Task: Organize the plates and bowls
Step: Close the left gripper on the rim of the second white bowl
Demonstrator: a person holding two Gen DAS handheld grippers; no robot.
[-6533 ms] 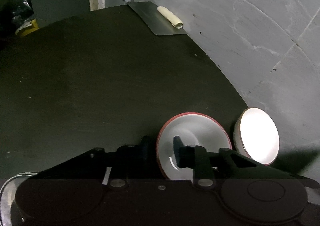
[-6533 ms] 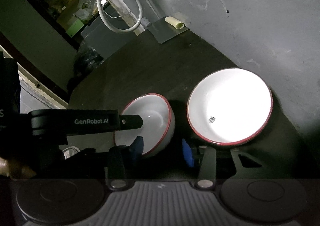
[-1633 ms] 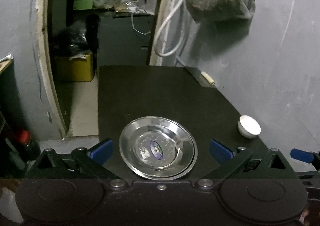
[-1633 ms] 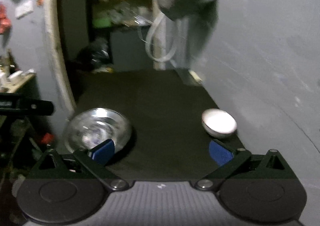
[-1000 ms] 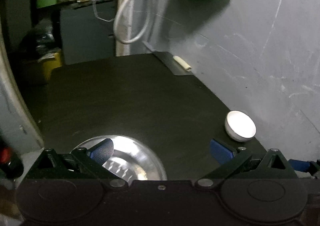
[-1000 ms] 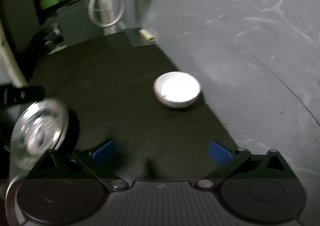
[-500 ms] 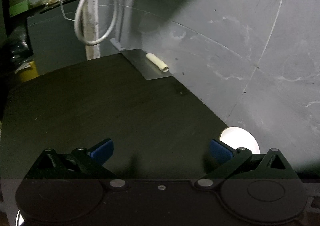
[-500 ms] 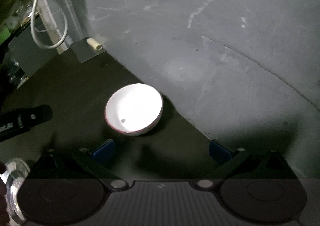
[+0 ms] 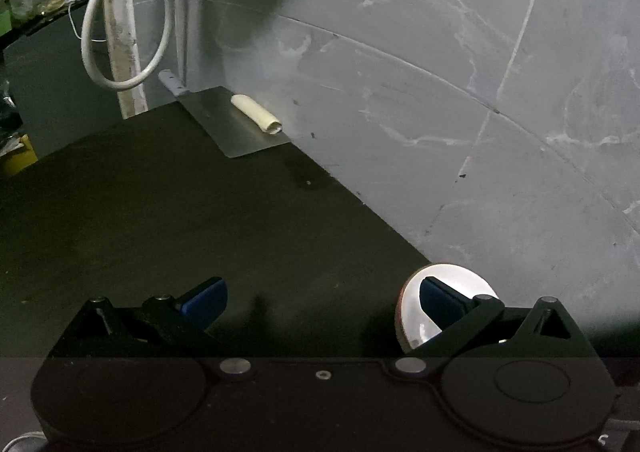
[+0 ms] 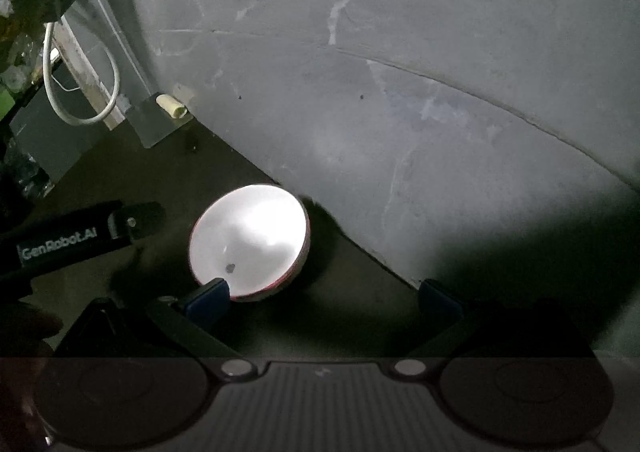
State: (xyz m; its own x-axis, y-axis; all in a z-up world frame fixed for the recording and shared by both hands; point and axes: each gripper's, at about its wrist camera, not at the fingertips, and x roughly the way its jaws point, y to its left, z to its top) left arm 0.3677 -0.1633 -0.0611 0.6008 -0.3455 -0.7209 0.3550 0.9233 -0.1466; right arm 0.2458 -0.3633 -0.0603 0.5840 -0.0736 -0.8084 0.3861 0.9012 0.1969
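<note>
A white bowl with a red rim (image 10: 250,240) sits on the dark table (image 9: 200,219) close to the grey wall. In the left wrist view the bowl (image 9: 460,284) shows low at the right, partly behind my right finger pad. My left gripper (image 9: 320,298) is open and empty, with its jaws wide apart just left of the bowl. My right gripper (image 10: 322,298) is open and empty, with its left pad at the bowl's near rim. The left gripper's arm (image 10: 80,238) shows to the left of the bowl in the right wrist view.
A grey wall (image 9: 460,111) runs along the table's right side. A metal sheet (image 9: 236,123) with a cream tube (image 9: 256,115) lies at the far corner. A white cable loop (image 9: 124,51) hangs on a post behind the table.
Both grippers have moved forward and closer to the white bowl. The steel plate seen earlier at the near left has dropped out of both views. Both grippers stay open.
</note>
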